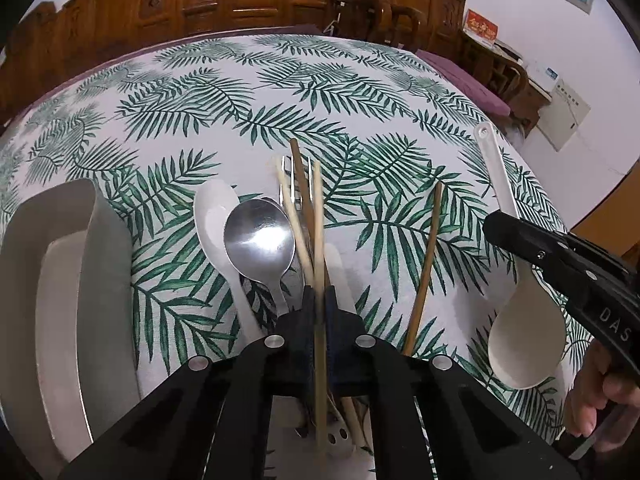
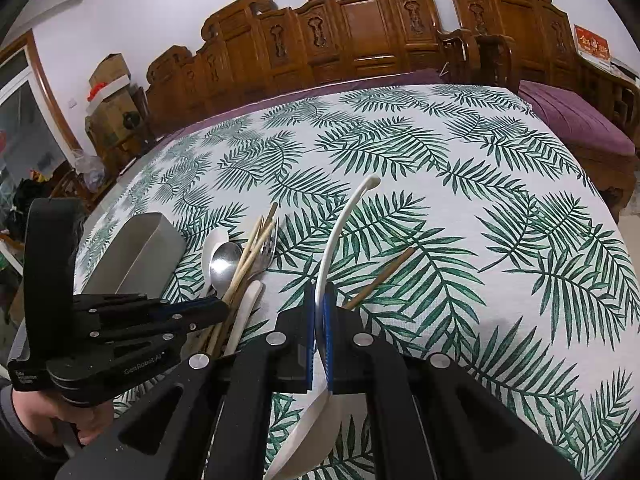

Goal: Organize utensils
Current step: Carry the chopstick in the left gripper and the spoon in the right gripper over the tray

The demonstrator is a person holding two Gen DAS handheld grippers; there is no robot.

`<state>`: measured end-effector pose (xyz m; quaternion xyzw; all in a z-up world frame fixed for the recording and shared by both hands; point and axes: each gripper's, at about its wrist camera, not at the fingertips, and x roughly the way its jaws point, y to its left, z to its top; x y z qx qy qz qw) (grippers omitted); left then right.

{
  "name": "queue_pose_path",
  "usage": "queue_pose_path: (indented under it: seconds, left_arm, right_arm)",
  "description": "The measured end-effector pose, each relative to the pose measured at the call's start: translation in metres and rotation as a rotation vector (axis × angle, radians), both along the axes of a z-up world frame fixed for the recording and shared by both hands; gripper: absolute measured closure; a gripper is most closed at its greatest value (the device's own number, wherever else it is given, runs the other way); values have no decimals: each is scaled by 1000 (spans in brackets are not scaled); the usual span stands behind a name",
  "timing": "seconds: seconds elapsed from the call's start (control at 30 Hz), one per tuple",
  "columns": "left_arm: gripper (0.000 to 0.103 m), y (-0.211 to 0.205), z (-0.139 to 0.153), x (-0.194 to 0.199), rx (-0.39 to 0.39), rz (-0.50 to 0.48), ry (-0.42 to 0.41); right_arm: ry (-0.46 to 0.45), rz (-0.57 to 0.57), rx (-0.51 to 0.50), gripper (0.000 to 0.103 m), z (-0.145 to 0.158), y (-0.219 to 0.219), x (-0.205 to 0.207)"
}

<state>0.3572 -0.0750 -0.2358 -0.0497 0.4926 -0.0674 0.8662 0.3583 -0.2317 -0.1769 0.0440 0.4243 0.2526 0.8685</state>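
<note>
The left gripper [image 1: 319,300] is clenched on a pale chopstick [image 1: 318,216] above the utensil pile [image 1: 280,224], likely sorting it out. The right gripper [image 2: 319,300] pinches the white rice paddle [image 2: 340,232] by its handle, near a lone brown chopstick [image 2: 380,276] on the tablecloth [image 2: 480,184]; the grey holder [image 1: 100,264] waits at left.

Pretty clearly someone's home, living or dining room. Big carved wooden bench seating [image 2: 360,28] runs along the back wall, with a purple cushion [image 2: 576,116] on the seat at the right. The desk is covered with a white cloth printed with green palm leaves [image 2: 440,168], and everyday cutlery lies on it. Off to the left there are stacked cardboard boxes [image 2: 110,88] in the corner next to a wood-framed glass door [image 2: 24,128]. A red card [image 1: 482,28] and papers sit on a side cabinet against the white wall.
</note>
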Motion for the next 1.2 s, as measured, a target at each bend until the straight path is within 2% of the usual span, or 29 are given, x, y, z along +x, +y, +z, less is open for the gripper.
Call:
queue_pose_path:
  seconds: [0.2, 0.47, 0.8, 0.97, 1.2]
  left_arm:
    - [99, 3, 9, -7, -7, 2, -24]
    - [99, 22, 39, -31, -22, -6, -83]
    - [99, 74, 74, -65, 8, 20, -157]
    - [99, 102, 79, -77, 17, 41, -173]
    - [99, 131, 72, -82, 42, 74, -182]
  right_arm:
    - [-1, 7, -2, 98, 2, 2, -1]
    - [-16, 47, 24, 98, 16, 25, -7]
    - [-25, 123, 49, 98, 28, 75, -14]
    - [-36, 151, 44, 98, 28, 97, -17]
    - [-47, 166, 46, 98, 31, 111, -20]
